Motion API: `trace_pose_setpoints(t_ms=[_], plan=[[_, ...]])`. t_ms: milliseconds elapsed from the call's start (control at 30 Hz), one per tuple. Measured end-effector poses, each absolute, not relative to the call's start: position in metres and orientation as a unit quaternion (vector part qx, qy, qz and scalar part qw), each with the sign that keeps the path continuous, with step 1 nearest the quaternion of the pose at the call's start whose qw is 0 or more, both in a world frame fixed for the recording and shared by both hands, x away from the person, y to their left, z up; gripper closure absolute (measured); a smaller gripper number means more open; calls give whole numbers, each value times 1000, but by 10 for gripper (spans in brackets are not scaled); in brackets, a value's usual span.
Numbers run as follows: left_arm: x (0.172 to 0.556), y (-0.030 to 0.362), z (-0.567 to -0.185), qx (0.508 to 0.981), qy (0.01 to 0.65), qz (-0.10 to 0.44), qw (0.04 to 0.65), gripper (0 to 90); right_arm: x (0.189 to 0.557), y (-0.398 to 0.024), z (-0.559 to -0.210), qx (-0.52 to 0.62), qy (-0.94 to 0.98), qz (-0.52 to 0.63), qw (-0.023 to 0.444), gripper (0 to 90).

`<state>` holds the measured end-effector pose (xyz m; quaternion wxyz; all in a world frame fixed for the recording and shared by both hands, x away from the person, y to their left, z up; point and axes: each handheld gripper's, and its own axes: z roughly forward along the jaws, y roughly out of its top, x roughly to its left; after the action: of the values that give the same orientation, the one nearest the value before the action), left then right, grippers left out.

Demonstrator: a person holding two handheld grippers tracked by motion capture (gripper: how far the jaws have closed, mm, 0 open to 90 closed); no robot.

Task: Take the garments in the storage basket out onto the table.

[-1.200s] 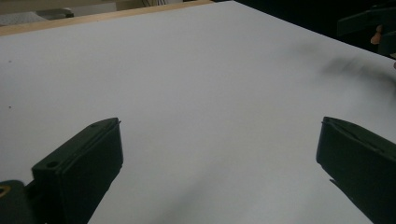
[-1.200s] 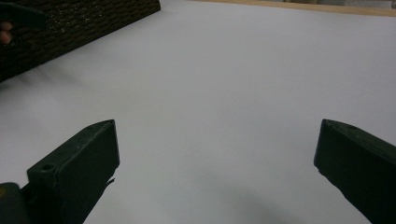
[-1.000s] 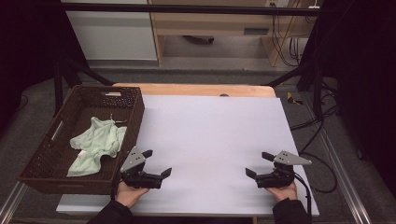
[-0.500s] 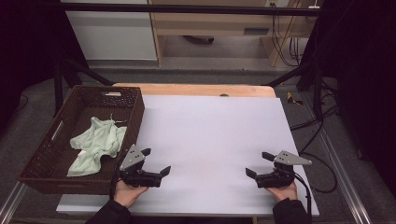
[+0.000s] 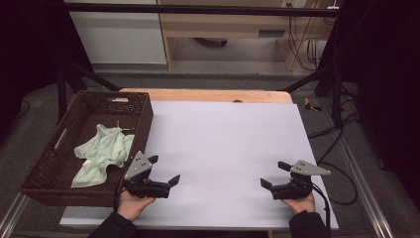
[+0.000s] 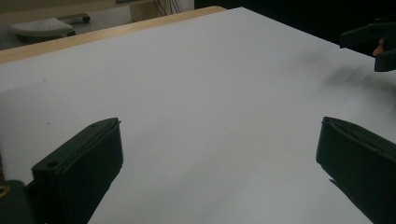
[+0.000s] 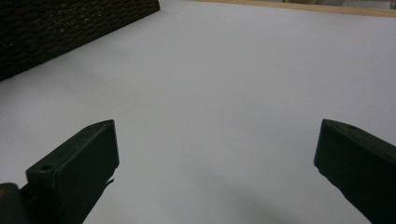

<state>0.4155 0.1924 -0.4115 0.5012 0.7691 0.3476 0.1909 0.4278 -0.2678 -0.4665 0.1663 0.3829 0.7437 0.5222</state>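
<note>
A brown wicker basket (image 5: pixel 144 121) stands at the table's left edge, and a crumpled pale green cloth (image 5: pixel 101 151) lies inside it. My left gripper (image 5: pixel 165 168) rests low over the white table sheet (image 5: pixel 223 134) just right of the basket's near corner, jaws wide open and empty. In the left gripper view the left gripper (image 6: pixel 219 123) frames bare white sheet. My right gripper (image 5: pixel 271 173) sits near the front right, open with nothing between its jaws. In the right gripper view the right gripper (image 7: pixel 217 122) points across the sheet toward the basket (image 7: pixel 70 28).
The right gripper (image 6: pixel 373 44) shows far off at the edge of the left gripper view. A wooden table edge (image 5: pixel 208 95) runs along the back. Black frame legs, cables and shelving stand on the floor beyond the table.
</note>
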Motion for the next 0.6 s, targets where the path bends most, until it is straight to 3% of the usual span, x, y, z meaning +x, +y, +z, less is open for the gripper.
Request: trace_pose_setpoints(t_ms=[600], plan=[[409,201,-386,762,348,204,506,3,428,-268,-466,383,743,523,167,6]])
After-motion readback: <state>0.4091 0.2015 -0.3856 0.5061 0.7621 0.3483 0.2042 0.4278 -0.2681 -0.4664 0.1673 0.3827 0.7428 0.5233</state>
